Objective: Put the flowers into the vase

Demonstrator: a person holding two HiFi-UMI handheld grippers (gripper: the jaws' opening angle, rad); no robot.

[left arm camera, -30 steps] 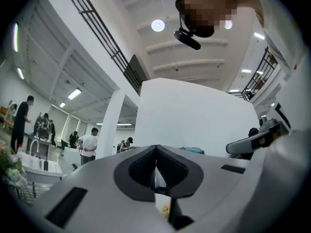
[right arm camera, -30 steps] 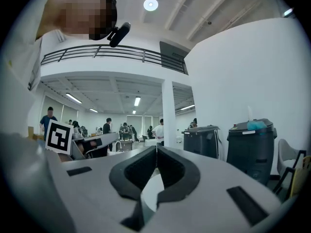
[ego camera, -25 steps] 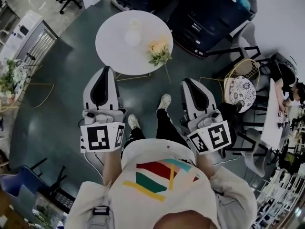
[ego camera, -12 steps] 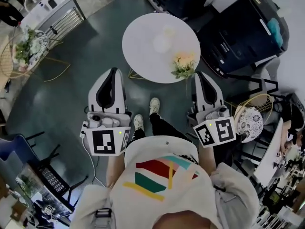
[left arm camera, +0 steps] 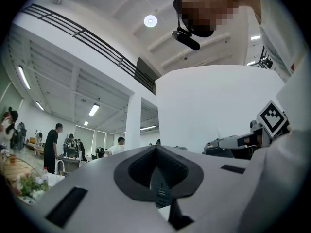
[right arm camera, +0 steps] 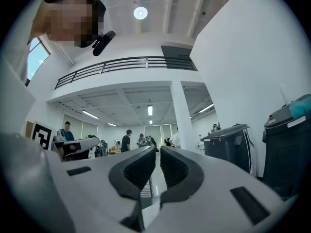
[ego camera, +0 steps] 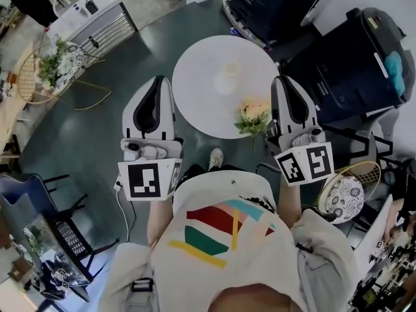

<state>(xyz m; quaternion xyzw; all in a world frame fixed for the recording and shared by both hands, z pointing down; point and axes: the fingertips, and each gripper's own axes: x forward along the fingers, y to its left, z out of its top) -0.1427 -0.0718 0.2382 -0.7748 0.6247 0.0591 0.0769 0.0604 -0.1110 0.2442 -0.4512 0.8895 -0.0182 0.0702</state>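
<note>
**Item: flowers** [ego camera: 253,117]. A small pale bouquet with green leaves, lying flat on the round white table [ego camera: 195,77] at its near-right rim. The stem end seems to reach the edge or pass over it.

**Item: vase** [ego camera: 229,78]. Small, white and upright near the table's middle, apart from the bouquet and farther from the person. Its neck looks narrow.

**Item: right gripper** [right arm camera: 159,154]. Jaws drawn together with only a thin slit left, nothing between them. In the head view it hangs at the table's right rim, just beside the bouquet.

**Item: left gripper** [left arm camera: 156,152]. Jaws closed and empty. It hovers off the table's left rim, well apart from the flowers.

**Hazards, as judged**
- Closed jaws reaching the bouquet would shove it rather than take it. It lies so near the rim that a small push could send it to the floor.
- A pinch on the blooms instead of the stems would likely crush them.
- The vase looks light. A stem missing the mouth, or either gripper brushing it, could tip it over.

**Edges and room**
- Right: a black bin [ego camera: 364,64] stands close beside the right gripper, so there is little room to swing outward.
- Near right: a gold wire chair [ego camera: 344,187] stands behind the right hand.
- Left: open dark floor [ego camera: 97,148] gives the left gripper free approach.
- Far left: a side table with greenery [ego camera: 55,67] stands well apart.
- Near rim: the person's shoe [ego camera: 216,158] shows just outside it.
</note>
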